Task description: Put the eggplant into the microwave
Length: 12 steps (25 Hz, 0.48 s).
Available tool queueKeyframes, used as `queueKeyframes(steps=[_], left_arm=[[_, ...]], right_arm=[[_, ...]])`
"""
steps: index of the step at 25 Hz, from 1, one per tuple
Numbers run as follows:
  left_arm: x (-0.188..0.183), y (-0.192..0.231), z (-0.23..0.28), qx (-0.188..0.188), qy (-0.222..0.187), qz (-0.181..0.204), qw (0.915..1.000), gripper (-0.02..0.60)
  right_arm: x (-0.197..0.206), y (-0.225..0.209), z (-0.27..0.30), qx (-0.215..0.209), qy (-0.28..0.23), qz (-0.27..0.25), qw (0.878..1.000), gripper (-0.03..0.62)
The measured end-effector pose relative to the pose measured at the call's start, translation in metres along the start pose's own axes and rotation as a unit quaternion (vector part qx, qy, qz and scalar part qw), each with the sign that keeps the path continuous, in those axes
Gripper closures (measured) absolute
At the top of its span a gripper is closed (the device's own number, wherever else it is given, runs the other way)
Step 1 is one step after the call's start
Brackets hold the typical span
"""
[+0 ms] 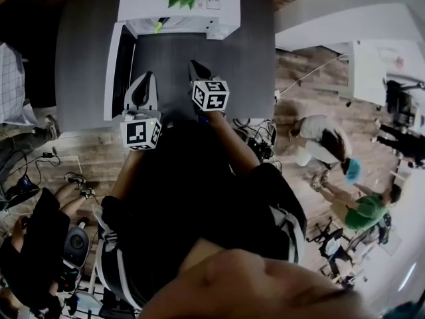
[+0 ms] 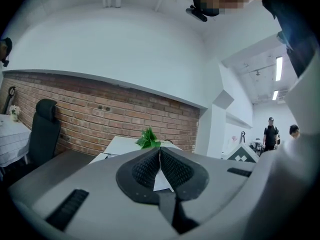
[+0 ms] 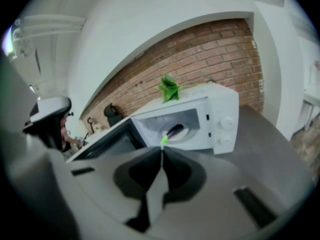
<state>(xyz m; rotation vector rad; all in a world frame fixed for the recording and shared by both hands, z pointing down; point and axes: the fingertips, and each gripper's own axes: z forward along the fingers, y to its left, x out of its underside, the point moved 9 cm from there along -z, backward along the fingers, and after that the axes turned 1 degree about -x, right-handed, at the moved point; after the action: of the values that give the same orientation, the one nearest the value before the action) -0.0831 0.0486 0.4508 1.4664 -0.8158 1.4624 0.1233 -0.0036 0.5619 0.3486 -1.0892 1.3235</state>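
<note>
Right gripper view looks straight into the white microwave (image 3: 220, 111), whose door (image 3: 106, 145) hangs open to the left. It alone shows the eggplant (image 3: 175, 130) properly: a dark purple, glossy body lying on its side on what looks like a pale round plate (image 3: 190, 134) inside the cavity, with its bright green stem (image 3: 163, 140) pointing toward the opening. Head view, from above, catches only that green stem as a small streak at the mouth of the oven; the purple body does not show there. Left gripper view shows no eggplant at all, only the oven's flat top, the green plant (image 2: 148, 138) on it, a brick wall (image 2: 100, 114) and a black chair (image 2: 45, 129). Head view adds the grey table (image 1: 246, 52) on which the microwave stands.

The right gripper (image 3: 161, 151) has its jaws pressed together with nothing between them. The eggplant's stem appears just above the tips, but the vegetable is well apart from them, inside the oven. The left gripper (image 2: 160, 151) is likewise closed tight and empty. It is held beside the right one over the table, away from the eggplant.
</note>
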Motion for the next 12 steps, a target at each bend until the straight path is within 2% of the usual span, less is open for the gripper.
queueKeyframes(steps=[4, 12], left_arm=[[-0.002, 0.009, -0.003, 0.013, 0.001, 0.004, 0.9999, 0.545], [0.0, 0.027, -0.007, 0.04, 0.0, -0.015, 0.9991, 0.543]], right_arm=[[-0.006, 0.023, -0.023, 0.002, -0.023, -0.007, 1.0, 0.557], [-0.013, 0.077, -0.063, -0.02, -0.068, -0.049, 0.996, 0.557]])
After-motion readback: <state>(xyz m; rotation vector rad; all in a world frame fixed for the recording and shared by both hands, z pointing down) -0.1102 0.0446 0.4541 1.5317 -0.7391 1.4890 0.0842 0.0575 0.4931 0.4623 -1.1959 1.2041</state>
